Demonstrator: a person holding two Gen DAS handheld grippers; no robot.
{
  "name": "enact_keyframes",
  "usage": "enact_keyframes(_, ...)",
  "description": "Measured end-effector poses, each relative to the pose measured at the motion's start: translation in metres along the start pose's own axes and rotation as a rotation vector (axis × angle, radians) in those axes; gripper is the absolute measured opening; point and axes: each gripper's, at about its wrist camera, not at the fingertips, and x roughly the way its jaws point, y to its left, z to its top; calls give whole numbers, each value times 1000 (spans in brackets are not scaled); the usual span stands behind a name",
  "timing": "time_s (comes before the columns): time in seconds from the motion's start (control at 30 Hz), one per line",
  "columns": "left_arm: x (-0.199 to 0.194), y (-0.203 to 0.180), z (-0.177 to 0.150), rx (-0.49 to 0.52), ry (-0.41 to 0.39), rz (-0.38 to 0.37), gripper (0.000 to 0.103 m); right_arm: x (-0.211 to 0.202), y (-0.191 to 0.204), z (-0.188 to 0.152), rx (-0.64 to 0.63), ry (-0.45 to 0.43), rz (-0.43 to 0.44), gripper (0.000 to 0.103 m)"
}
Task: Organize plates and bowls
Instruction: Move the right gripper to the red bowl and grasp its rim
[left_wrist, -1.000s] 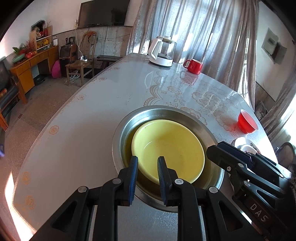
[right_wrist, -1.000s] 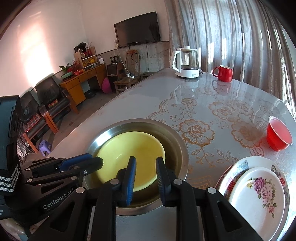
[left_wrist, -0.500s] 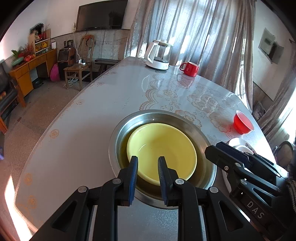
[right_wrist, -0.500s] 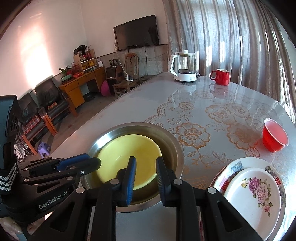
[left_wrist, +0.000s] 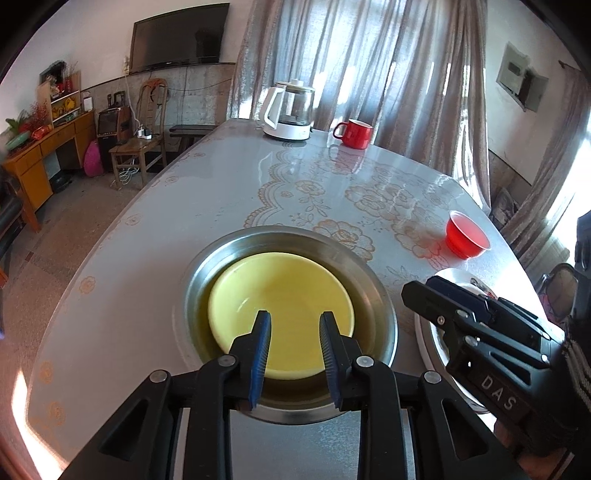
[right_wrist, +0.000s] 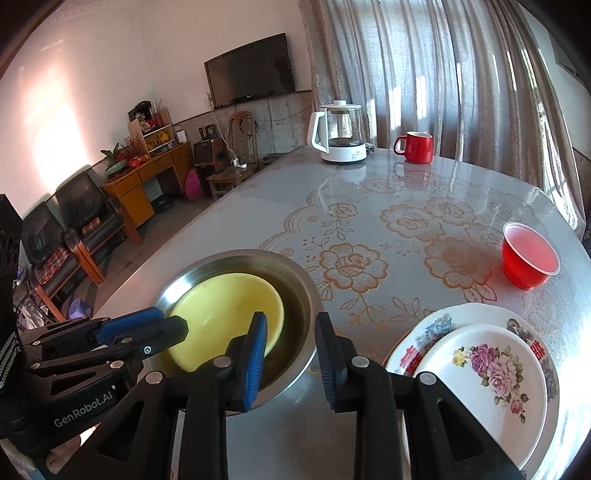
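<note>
A yellow bowl (left_wrist: 288, 288) (right_wrist: 225, 306) rests inside a wide steel basin (left_wrist: 284, 232) (right_wrist: 236, 258) on the table. My left gripper (left_wrist: 295, 325) hovers over the basin's near rim; its jaws are opening and hold nothing. My right gripper (right_wrist: 290, 325) hangs over the basin's right rim, jaws also opening, pads clear of the metal. Each gripper shows in the other's view: the right gripper (left_wrist: 417, 295) beside the basin, the left gripper (right_wrist: 173, 326) over the bowl's left side. A floral plate (right_wrist: 487, 373) lies on a larger patterned plate (right_wrist: 436, 325) to the right.
A red plastic bowl (right_wrist: 530, 258) (left_wrist: 466, 240) stands at the right of the table. A red mug (right_wrist: 415, 147) and a white kettle (right_wrist: 340, 133) stand at the far end. The table's left edge drops to the floor, with chairs and a cabinet beyond.
Both grippers' jaws have spread wider, mostly in the last half second. Both have drawn back and slightly up from the basin, which looks a little farther away.
</note>
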Motion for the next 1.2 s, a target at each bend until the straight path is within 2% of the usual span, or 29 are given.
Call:
enact_keyframes(0.5, 23, -46, 20, 79, 37, -71, 31, -11, -76, 5, 135, -11, -145, 30)
enact_keyframes(0.8, 51, -90, 38, 137, 68, -123, 31, -20, -163, -4, 327, 23, -203, 32)
enact_keyframes(0.97, 67, -117, 47, 168, 85, -161, 31, -31, -208, -8, 402, 5, -270, 32)
enact_keyframes(1.2, 89, -154, 67, 204, 94, -196, 31, -31, -257, -4, 504, -21, -290, 32)
